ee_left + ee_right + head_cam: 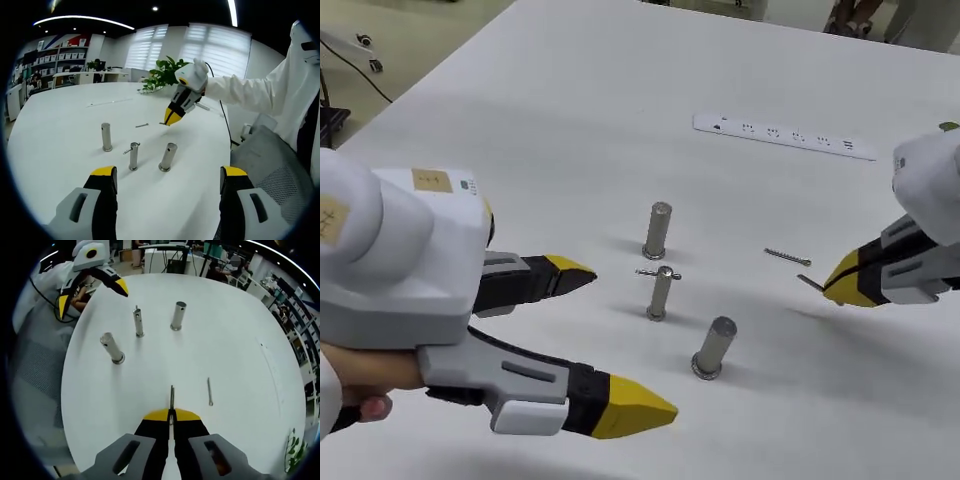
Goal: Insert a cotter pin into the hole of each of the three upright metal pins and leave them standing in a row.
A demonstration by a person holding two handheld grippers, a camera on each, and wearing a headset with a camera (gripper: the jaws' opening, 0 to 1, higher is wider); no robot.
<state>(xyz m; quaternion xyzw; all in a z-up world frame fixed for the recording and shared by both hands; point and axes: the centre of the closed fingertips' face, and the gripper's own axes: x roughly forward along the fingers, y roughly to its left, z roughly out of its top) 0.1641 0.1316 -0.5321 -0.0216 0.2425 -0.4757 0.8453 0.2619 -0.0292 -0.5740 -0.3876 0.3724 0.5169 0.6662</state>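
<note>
Three upright metal pins stand in a row on the white table (520,130): far pin (658,230), middle pin (661,293) with a cotter pin (658,273) through its top, and near pin (714,348). My right gripper (835,285) hovers to their right, shut on another cotter pin (171,397) that sticks out past its tips. A loose cotter pin (787,257) lies flat on the table just beyond it. My left gripper (620,342) is open, left of the row, its jaws wide apart and holding nothing. The left gripper view shows the row (133,156) ahead.
A white power strip (783,136) lies across the table behind the pins. In the left gripper view a person's white sleeve (240,92) reaches in from the right, with a mesh chair (270,165) beside the table edge. Desks and shelves stand far behind.
</note>
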